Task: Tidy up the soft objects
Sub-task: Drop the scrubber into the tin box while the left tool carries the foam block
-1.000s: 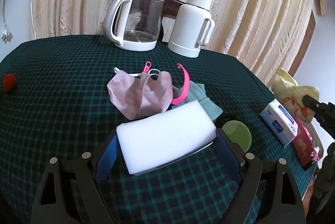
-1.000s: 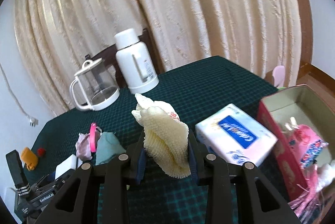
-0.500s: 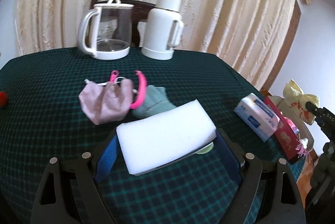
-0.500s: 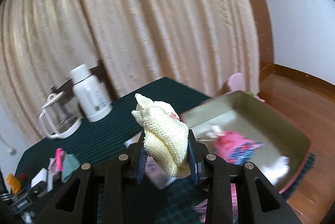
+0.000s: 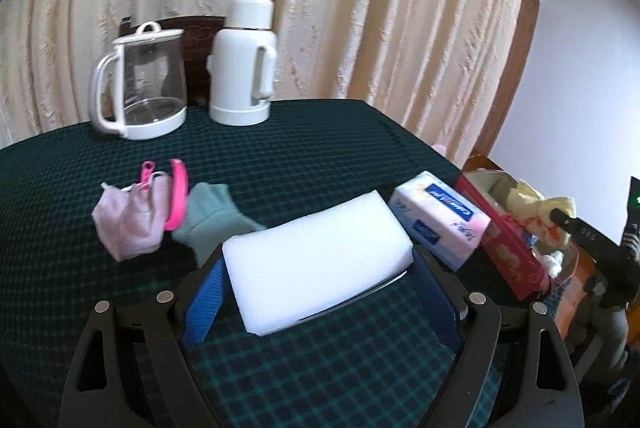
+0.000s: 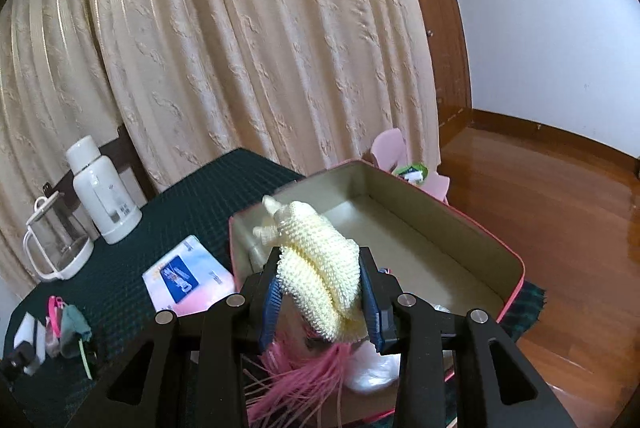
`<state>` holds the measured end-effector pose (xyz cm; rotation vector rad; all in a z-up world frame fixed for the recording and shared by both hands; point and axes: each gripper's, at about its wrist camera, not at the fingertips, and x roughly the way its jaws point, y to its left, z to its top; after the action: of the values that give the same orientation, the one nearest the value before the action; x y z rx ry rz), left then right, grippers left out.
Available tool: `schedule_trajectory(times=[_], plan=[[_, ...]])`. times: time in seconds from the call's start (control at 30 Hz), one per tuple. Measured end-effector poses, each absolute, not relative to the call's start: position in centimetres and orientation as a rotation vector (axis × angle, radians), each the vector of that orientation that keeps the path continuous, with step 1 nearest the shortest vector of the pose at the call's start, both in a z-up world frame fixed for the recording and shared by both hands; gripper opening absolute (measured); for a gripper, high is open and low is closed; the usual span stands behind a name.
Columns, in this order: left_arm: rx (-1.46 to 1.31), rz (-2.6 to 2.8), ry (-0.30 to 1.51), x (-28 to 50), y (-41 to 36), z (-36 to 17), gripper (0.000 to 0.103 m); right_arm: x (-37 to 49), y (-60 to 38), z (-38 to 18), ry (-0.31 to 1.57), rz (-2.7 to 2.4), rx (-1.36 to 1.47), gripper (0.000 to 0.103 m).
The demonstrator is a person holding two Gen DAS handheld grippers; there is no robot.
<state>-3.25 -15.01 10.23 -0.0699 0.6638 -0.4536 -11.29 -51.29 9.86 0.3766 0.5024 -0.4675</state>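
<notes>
My left gripper (image 5: 318,268) is shut on a white foam sponge (image 5: 320,260) and holds it above the green checked tablecloth (image 5: 320,156). My right gripper (image 6: 320,268) is shut on a cream knitted piece (image 6: 316,264), which hangs over the open red box (image 6: 424,228). In the box lie a pink fringed item (image 6: 296,380) and something white and soft (image 6: 372,368). In the left wrist view the same box (image 5: 504,244) stands at the table's right edge, with the cream knit (image 5: 532,200) above it. A pink cloth mask (image 5: 128,224), a pink band (image 5: 178,196) and a green cloth (image 5: 208,216) lie on the table.
A tissue pack (image 5: 440,220) lies between the sponge and the box. A glass kettle (image 5: 140,84) and a white thermos (image 5: 244,64) stand at the back before the curtain. Right of the table are wooden floor (image 6: 540,208) and a pink stool (image 6: 388,148).
My left gripper has swung right with the sponge, so the tissue pack and box came closer. My right gripper carried the cream knit from over the table to over the open box.
</notes>
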Motion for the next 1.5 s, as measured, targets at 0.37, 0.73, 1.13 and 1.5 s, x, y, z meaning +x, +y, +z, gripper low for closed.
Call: schedule_trajectory(times=[0.37,0.73,1.13,1.5], plan=[[-0.022,-0.54,0.661,-3.6,-19.7,11.1,0.087,-14.0,-53.0,10.2,0.456,-0.501,0.386,0.077],[0.056,-0.713,0.648,-4.9,-27.1,12.1,0.087,-15.9,-54.8,10.7,0.419,-0.548,0.398,0.077],[0.165,-0.959,0.627,-7.1,-37.3,12.9,0.088,-17.9,-57.2,11.3,0.377,-0.594,0.45,0.078],[0.252,-1.105,0.644,-8.0,-44.4,11.0,0.088,-18.7,-58.7,11.4,0.359,-0.626,0.484,0.078]])
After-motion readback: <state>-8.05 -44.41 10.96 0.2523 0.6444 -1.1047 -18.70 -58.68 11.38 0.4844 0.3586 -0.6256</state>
